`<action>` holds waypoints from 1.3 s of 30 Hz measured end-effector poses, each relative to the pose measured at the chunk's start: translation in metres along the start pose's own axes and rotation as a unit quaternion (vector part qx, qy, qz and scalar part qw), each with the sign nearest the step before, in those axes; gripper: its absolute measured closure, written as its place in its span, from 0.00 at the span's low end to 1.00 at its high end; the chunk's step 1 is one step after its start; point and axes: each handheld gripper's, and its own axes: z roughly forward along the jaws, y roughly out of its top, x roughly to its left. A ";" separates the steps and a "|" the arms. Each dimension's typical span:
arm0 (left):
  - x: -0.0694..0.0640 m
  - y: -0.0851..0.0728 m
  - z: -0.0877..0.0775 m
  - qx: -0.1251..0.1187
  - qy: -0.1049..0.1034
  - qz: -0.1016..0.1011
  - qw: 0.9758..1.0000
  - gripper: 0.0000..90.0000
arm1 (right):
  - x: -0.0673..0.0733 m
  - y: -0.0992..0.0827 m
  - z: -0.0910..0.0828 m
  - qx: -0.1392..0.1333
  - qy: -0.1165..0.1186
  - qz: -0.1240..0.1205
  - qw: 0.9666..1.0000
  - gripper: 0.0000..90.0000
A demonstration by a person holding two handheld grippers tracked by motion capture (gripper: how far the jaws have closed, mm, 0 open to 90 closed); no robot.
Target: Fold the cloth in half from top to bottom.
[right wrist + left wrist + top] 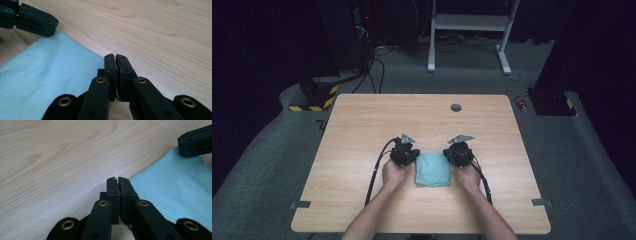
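Observation:
A folded teal cloth lies flat on the wooden table, a little nearer the person than the middle. My left gripper sits at the cloth's far left corner and my right gripper at its far right corner. In the left gripper view the jaws are pressed together right on the corner of the cloth, and the right gripper shows at the other corner. In the right gripper view the jaws are likewise shut on the corner of the cloth, with the left gripper beyond.
A round grey grommet sits near the table's far edge. Grey tape marks lie by the near corners. On the floor behind are a red can, a white desk frame and a black-and-yellow striped base.

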 end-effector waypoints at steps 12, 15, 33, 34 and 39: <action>-0.022 -0.018 -0.022 0.026 0.019 0.050 0.998 0.48 | -0.003 -0.017 -0.016 -0.022 0.007 0.027 0.999 0.73; -0.019 -0.022 -0.023 0.027 0.020 0.041 0.999 0.47 | -0.004 -0.023 -0.020 -0.021 0.007 0.025 0.999 0.73; 0.004 -0.048 -0.070 -0.025 0.007 -0.015 1.000 0.42 | -0.017 -0.060 -0.060 -0.052 0.003 0.041 0.998 0.66; 0.006 -0.051 -0.072 -0.026 0.010 -0.016 0.999 0.42 | -0.018 -0.063 -0.062 -0.052 0.001 0.043 0.998 0.66; 0.011 -0.063 -0.082 -0.029 0.025 -0.021 0.999 0.42 | -0.024 -0.077 -0.070 -0.055 -0.003 0.057 0.997 0.66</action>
